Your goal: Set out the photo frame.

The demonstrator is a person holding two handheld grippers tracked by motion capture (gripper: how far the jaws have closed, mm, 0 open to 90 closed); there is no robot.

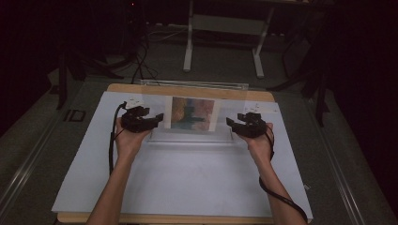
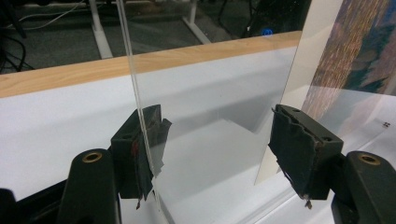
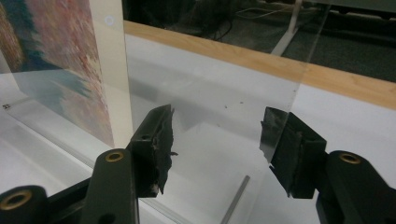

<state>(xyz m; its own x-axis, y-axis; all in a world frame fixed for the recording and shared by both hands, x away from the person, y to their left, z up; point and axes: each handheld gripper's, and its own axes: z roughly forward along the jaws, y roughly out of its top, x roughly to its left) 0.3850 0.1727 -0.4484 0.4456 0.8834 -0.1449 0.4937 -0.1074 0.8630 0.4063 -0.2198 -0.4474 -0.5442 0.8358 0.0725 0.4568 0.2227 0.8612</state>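
Acrylic picture frame [image 1: 192,117] stands upright across the white table mat [image 1: 187,178], its long axis running left to right between the left gripper [image 1: 158,117] and right gripper [image 1: 230,122], each with jaws wide apart straddling a clear end panel, equally near.

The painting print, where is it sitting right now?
In the high view the painting print stands upright inside a clear acrylic stand at the far middle of the white table cover, between the left gripper and right gripper.
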